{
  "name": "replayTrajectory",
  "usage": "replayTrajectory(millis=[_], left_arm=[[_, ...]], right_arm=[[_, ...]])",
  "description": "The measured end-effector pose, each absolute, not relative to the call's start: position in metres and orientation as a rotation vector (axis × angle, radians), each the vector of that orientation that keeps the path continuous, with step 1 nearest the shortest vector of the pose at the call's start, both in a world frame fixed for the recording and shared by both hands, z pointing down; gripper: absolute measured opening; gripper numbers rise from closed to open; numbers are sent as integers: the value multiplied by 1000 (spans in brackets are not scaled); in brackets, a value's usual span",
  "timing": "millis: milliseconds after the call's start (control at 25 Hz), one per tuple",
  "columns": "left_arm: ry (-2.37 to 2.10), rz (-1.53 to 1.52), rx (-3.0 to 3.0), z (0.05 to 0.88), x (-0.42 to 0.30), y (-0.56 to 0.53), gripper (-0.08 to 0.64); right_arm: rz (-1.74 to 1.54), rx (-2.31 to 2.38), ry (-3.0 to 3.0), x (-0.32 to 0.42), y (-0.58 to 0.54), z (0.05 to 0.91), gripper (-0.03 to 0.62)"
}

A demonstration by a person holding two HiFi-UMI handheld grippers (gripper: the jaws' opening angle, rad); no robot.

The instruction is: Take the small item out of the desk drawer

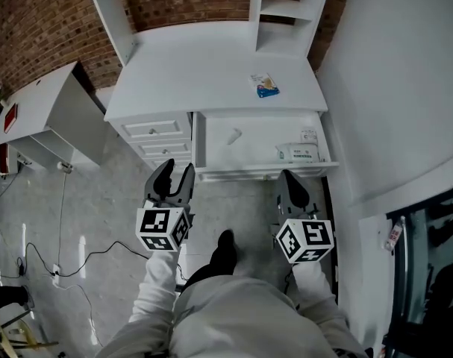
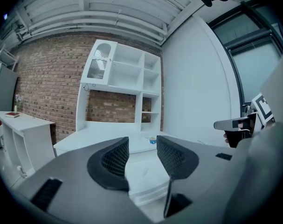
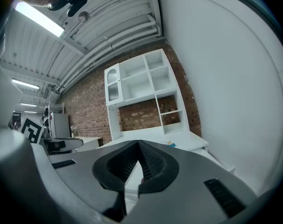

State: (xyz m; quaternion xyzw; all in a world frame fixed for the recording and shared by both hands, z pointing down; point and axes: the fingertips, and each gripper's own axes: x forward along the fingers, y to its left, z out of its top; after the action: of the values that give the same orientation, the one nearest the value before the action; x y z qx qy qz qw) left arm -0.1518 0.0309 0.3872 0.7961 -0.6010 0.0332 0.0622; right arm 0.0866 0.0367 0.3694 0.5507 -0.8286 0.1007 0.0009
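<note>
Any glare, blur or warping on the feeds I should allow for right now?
Head view: even light, sharp, drawer contents readable, edges bowed. Left gripper view: heavy fisheye, black corners. Right gripper view: same fisheye, ceiling strip light glares upper left.

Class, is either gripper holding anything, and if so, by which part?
Nothing is held. The left gripper has its jaws apart with nothing between them; the right gripper has its jaws together and empty.

Brick-walled workroom corner.
A white desk (image 1: 211,73) with hutch shelves (image 2: 127,73) backs onto a red brick wall (image 1: 32,28); grey floor (image 1: 99,200), white wall (image 1: 390,88) at right, strip light (image 3: 38,20) overhead.
</note>
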Motion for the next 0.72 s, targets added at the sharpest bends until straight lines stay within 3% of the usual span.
replayTrajectory(millis=[720], left_arm=[[-1760, 93, 2416, 393, -190, -81, 215]], right_arm=[[301, 1793, -2578, 45, -68, 361, 28]])
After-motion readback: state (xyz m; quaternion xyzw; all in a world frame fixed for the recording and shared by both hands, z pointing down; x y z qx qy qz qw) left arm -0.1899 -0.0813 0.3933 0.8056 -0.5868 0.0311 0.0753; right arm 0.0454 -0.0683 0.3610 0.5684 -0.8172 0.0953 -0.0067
